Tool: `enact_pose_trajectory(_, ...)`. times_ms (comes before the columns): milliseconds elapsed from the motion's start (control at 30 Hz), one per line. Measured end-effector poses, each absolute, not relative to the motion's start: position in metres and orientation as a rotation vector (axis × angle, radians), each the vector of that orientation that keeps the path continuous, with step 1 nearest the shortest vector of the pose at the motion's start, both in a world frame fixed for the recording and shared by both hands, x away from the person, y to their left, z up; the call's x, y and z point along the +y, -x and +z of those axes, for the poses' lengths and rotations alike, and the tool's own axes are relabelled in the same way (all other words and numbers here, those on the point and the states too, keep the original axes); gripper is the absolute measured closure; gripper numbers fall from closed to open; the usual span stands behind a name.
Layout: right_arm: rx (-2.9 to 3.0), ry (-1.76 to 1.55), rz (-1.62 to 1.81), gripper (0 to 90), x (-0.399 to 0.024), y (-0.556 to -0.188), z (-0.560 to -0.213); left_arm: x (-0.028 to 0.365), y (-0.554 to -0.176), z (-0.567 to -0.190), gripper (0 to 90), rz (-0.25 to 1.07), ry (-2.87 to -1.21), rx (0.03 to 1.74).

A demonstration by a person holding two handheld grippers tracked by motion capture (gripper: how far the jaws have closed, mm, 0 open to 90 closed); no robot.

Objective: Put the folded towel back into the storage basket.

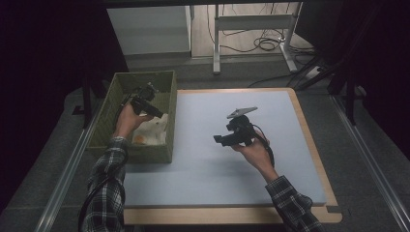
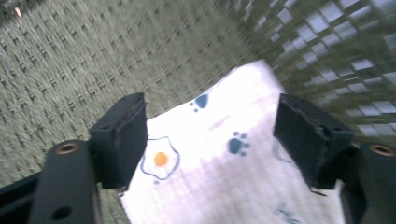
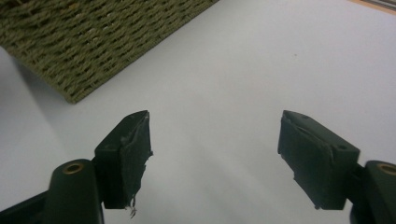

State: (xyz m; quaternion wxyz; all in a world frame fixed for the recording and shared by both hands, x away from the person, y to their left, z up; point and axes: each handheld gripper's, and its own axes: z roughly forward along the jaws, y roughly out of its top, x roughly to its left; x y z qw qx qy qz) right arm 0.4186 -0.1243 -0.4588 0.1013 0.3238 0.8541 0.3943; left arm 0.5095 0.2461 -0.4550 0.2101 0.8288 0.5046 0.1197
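Observation:
A white cloth [image 1: 152,131] printed with paw marks and a fried egg lies inside the green woven basket [image 1: 112,96] at the table's left. My left gripper [image 1: 155,112] hovers over it inside the basket. In the left gripper view the jaws stand wide apart above the cloth [image 2: 219,172], nothing pressed between them. My right gripper [image 1: 220,140] is held over the middle of the pale blue mat [image 1: 203,169], pointing left toward the basket. Its jaws are open and empty in the right gripper view, over bare mat [image 3: 224,93].
The basket's woven side [image 3: 93,37] lies ahead of the right gripper. The mat rests on a wooden tabletop [image 1: 309,140]. Beyond the table stand a desk frame [image 1: 251,29] and cables [image 1: 266,44] on the floor.

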Motion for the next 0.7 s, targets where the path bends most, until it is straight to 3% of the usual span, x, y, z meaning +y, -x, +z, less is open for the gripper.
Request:
enact_pose_trajectory(367,2.525,-0.94,1.141,18.4,-0.149,-0.398,-0.471,0.25,-0.471,-0.424,12.8,0.28,-2.124,1.304)
enact_pose_trajectory(700,2.521,-0.927,1.121,14.3,-0.171,-0.377,-0.485,0.22,-0.43,-0.416,5.8,0.267,-2.071,1.182)
